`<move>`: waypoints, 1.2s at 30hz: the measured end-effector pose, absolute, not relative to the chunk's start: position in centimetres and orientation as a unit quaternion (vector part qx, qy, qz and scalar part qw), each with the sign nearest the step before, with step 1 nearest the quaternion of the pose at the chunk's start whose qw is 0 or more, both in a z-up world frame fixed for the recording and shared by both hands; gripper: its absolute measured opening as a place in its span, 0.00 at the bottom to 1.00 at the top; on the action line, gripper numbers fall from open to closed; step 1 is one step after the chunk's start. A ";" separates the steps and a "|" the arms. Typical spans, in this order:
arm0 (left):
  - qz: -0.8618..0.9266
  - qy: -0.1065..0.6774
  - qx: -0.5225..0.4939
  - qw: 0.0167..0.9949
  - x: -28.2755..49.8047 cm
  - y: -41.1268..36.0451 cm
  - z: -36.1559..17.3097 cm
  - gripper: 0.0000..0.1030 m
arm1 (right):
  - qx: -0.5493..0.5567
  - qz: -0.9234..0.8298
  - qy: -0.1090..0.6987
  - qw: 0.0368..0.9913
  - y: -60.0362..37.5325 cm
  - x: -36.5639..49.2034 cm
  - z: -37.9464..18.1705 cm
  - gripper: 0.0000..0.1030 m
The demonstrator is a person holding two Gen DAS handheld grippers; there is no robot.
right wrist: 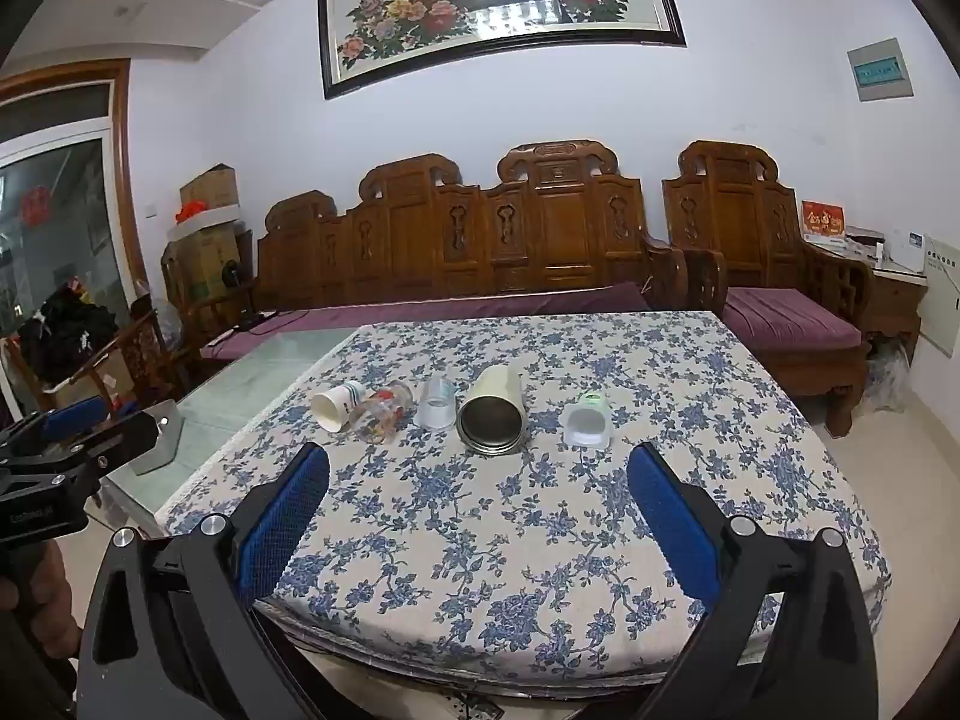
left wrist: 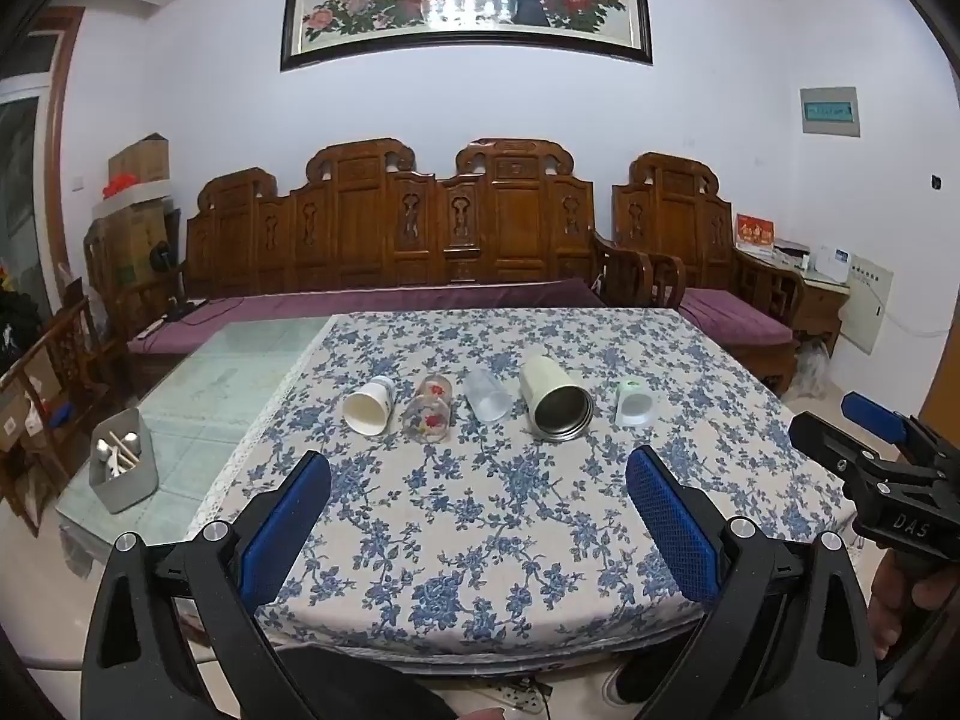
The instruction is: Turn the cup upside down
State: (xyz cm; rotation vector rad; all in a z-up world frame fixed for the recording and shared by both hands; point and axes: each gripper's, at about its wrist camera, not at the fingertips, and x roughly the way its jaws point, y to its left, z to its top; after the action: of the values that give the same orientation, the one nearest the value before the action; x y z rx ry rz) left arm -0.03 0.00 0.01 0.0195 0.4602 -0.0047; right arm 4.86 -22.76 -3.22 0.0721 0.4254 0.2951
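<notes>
Several cups lie on their sides in a row on the floral tablecloth [left wrist: 480, 516], mouths toward me: a white paper cup [left wrist: 369, 407], a clear glass with red flowers [left wrist: 427, 411], a frosted plastic cup [left wrist: 487, 397], a cream steel tumbler [left wrist: 555, 399] and a small clear cup [left wrist: 636, 403]. The same row shows in the right wrist view: paper cup [right wrist: 337, 405], flowered glass [right wrist: 381, 411], frosted cup [right wrist: 436, 403], tumbler [right wrist: 492, 411], small cup [right wrist: 588, 421]. My left gripper [left wrist: 478, 474] is open and empty, short of the row. My right gripper [right wrist: 478, 474] is open and empty too.
A grey holder with utensils [left wrist: 123, 462] stands on the bare glass table part at the left. A carved wooden sofa [left wrist: 390, 240] with purple cushions runs behind the table. The right gripper shows at the left view's right edge [left wrist: 888, 450].
</notes>
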 end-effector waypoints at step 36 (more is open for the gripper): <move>-0.003 0.228 0.005 0.974 0.0 0.0 0.0 0.92 | 0.033 0.146 0.206 0.967 -22.4 5.0 -3.0 0.97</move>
State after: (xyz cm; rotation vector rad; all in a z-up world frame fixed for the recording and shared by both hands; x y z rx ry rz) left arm 0.01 0.02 -0.02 0.0106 0.4608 -0.0068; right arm 4.98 -22.41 -3.03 0.0673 0.4167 0.2957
